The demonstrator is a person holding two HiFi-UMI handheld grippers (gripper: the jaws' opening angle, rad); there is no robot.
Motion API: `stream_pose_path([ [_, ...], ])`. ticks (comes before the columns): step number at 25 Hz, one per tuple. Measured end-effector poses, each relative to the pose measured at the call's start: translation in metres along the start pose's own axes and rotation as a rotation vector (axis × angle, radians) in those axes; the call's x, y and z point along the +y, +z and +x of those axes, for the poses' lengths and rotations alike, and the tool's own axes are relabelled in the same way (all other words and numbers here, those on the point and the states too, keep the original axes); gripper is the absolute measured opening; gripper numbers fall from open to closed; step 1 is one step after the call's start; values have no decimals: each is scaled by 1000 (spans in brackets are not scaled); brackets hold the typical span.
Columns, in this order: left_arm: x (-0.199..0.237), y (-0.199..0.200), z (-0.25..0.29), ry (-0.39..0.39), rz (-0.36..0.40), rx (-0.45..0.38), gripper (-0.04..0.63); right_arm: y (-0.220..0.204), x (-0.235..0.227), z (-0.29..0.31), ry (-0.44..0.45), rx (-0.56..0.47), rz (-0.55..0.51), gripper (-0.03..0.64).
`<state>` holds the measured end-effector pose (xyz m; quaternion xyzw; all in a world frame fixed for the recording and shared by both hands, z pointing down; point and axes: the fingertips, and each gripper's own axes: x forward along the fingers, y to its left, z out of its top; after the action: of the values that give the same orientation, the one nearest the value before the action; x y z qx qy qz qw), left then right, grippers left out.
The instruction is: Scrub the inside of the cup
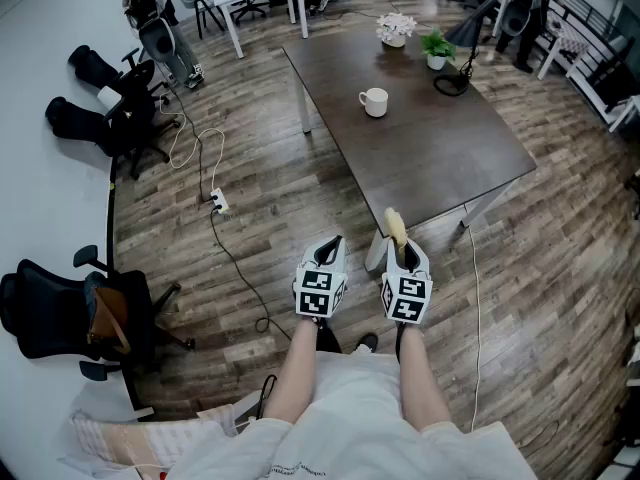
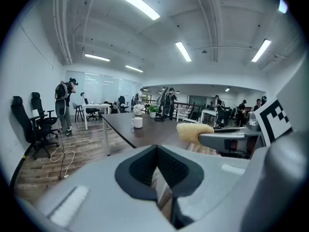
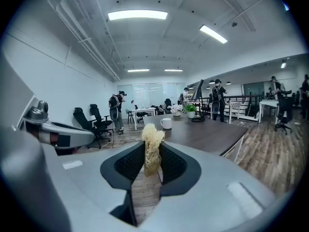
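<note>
- The right gripper (image 3: 150,167) has its black pads (image 3: 129,166) closed narrowly on the lower end of a straw-coloured fibrous scrubber (image 3: 152,143). The scrubber stands upright between them, and its frayed top rises above the jaws.
- The left gripper (image 2: 157,167) has its pads (image 2: 144,167) drawn nearly together. Only a thin slit of wooden floor shows between them, and they hold nothing.
- In the head view the two grippers sit side by side just in front of the person's forearms, left (image 1: 326,253) and right (image 1: 401,256), both pointing away from the body. The scrubber (image 1: 395,225) sticks out past the right jaws toward the near corner of the table.
- The dark brown table (image 1: 440,168) stretches away on the far right.
- The white cup (image 1: 374,101) stands upright on the table toward its far end, well apart from both grippers. It also shows in the left gripper view (image 2: 137,122) and the right gripper view (image 3: 166,123).
- Beyond the cup are a pot of pale flowers (image 1: 396,30), a small green plant (image 1: 436,48) and a black desk lamp (image 1: 462,40).
- On the floor to the left a cable runs to a power strip (image 1: 218,203), and black office chairs (image 1: 60,313) stand along the wall.
</note>
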<state>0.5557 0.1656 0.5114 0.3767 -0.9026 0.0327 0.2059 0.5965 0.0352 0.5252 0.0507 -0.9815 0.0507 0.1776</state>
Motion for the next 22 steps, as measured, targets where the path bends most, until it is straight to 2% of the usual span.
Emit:
stream_pose_path([
  [3, 5, 2, 2, 6, -4, -11, 0, 0, 3, 7, 10, -2, 1, 115],
  [7, 14, 1, 9, 2, 31, 19, 0, 0, 9, 18, 1, 6, 12, 115],
  [10, 25, 7, 15, 10, 17, 23, 0, 3, 12, 27, -9, 5, 12, 114],
  [16, 36, 37, 43, -70, 62, 19, 0, 12, 11, 56, -47, -9, 60, 114],
  [22, 66, 51, 77, -116, 50, 41, 0, 25, 15, 95, -69, -6, 71, 115],
])
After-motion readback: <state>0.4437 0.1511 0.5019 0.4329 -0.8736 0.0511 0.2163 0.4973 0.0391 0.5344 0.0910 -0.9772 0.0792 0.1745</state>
